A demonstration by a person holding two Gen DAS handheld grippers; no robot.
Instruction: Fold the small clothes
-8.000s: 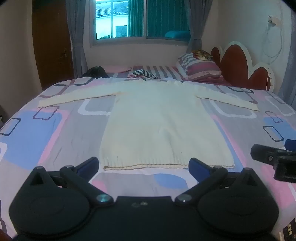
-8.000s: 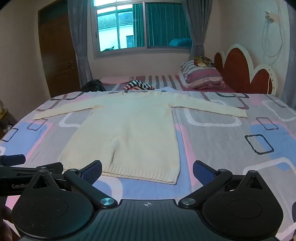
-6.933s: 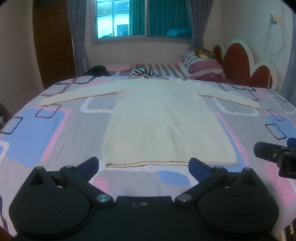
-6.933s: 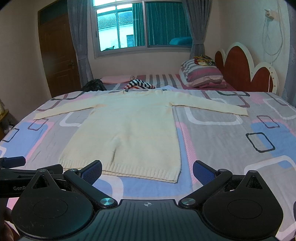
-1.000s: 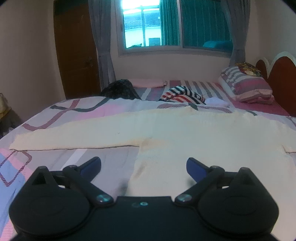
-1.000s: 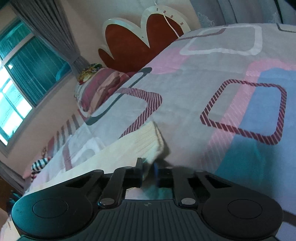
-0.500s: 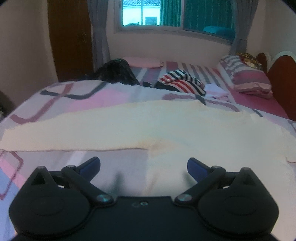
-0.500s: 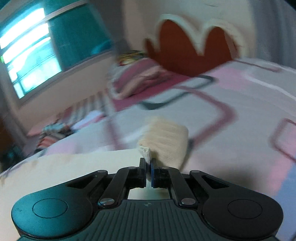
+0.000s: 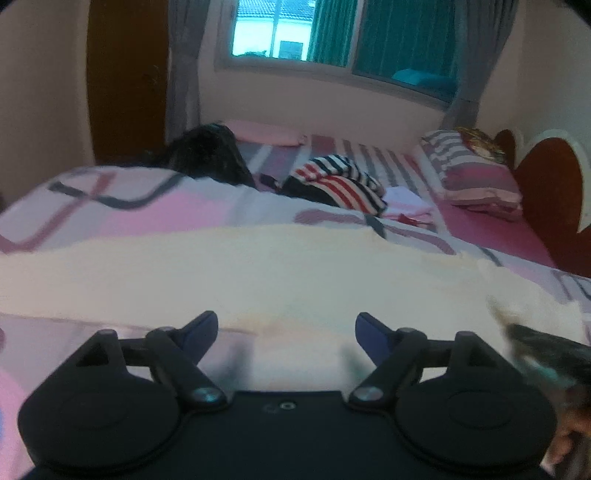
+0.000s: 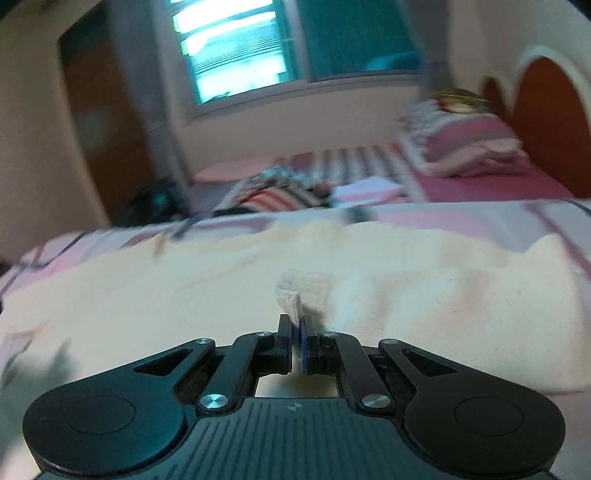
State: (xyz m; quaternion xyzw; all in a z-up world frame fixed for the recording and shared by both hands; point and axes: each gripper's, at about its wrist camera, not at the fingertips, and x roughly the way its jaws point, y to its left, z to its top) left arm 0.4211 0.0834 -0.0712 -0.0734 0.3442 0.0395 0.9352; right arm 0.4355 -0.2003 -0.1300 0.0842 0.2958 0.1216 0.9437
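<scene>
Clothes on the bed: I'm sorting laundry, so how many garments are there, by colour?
Cream: 1, the sweater, its sleeve cuff pinched in the right gripper
Striped red, white and dark: 1, the bundled top
Black: 1, the dark heap; too blurred to be sure it is clothing
Total: 3

Quick tally, nothing fancy. One cream knitted long-sleeved sweater is seen spread on one bed with a pink, grey and white patterned cover. Two black two-finger grippers are counted: the left gripper and the right gripper. One striped red, white and navy garment is bundled further back, and one dark bundle beside it can't really be identified. One striped pink and grey pillow is spotted, plus one window with teal curtains, one brown wooden door and one red scalloped headboard.
</scene>
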